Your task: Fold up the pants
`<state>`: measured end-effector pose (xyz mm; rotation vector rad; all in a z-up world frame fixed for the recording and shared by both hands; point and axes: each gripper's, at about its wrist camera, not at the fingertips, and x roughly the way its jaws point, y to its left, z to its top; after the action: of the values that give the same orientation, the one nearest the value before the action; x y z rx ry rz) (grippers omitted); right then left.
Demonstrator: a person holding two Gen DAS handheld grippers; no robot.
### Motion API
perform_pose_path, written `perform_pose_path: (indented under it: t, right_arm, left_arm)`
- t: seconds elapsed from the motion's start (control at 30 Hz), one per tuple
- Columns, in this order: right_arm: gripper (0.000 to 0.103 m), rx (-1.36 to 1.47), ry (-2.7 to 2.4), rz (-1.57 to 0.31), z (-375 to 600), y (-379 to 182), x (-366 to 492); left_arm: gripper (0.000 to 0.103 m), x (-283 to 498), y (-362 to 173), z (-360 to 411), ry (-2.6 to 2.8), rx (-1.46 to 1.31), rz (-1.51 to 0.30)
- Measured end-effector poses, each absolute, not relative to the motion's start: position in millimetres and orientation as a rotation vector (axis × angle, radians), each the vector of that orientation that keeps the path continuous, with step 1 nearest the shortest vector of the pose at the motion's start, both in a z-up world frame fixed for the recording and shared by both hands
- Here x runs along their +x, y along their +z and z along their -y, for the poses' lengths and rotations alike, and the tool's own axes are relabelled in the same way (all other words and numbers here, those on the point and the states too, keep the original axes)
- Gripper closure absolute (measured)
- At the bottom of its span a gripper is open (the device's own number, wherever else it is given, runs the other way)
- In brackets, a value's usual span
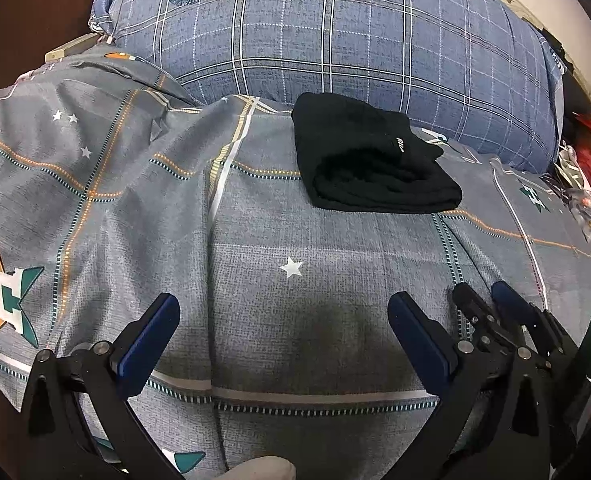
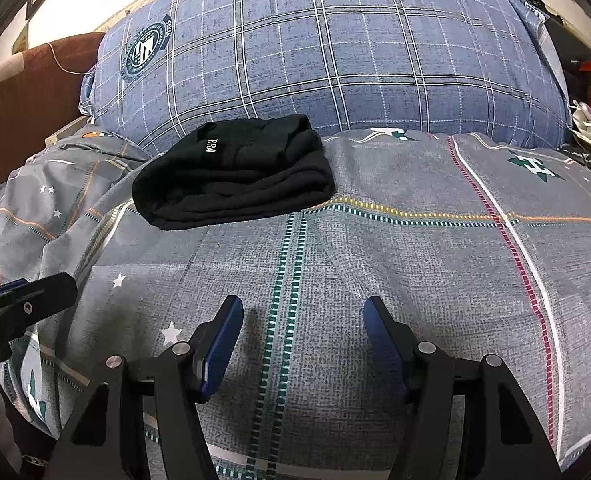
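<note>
Pants [image 1: 375, 160] folded; both jaws apart, empty.

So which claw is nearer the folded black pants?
Right, by a little. The pants lie ahead-left of the open right claw and ahead-right of the open left claw; neither touches them.

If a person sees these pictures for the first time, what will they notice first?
The black folded pants stand out, lying on the grey patterned bedsheet just in front of a big blue checked pillow. Nearer the camera, the left gripper and right gripper hang open and empty.
</note>
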<state>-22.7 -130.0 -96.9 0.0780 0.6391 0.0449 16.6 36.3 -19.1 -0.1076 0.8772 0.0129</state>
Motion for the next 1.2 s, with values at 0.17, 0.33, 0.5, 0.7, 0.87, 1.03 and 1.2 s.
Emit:
perform_pose_path:
  t: [0.17,0.33,0.5,0.7,0.87,1.03,1.2]
  right_arm:
    - [0.038,0.067,0.03,-0.632,132.0,-95.8,-22.0]
    - [0.038,0.062,0.012,-0.626,135.3,-94.9,-21.8]
    - [0.038,0.06,0.002,-0.618,137.8,-93.5,-22.6]
    - [0.037,0.053,0.0,-0.615,139.0,-93.6,-22.0]
    - [0.037,0.047,-0.007,-0.612,140.0,-93.7,-22.6]
    - [0.037,0.038,-0.01,-0.608,139.5,-93.2,-22.3]
    - [0.037,0.034,-0.008,-0.61,138.9,-93.8,-21.6]
  left_arm:
    - [0.0,17.8,-21.9,-36.4,0.005,-0.113,-0.889]
    - [0.0,18.8,-24.7,-35.4,-0.005,-0.116,-0.9]
    - [0.0,18.8,-25.5,-34.1,-0.016,-0.118,-0.903]
    - [0.0,17.6,-25.3,-33.4,-0.026,-0.126,-0.899]
    - [0.0,15.9,-25.6,-30.9,-0.032,-0.126,-0.895]
    - [0.0,15.9,-25.4,-29.9,-0.035,-0.122,-0.892]
    - [0.0,16.7,-26.7,-29.9,-0.035,-0.125,-0.897]
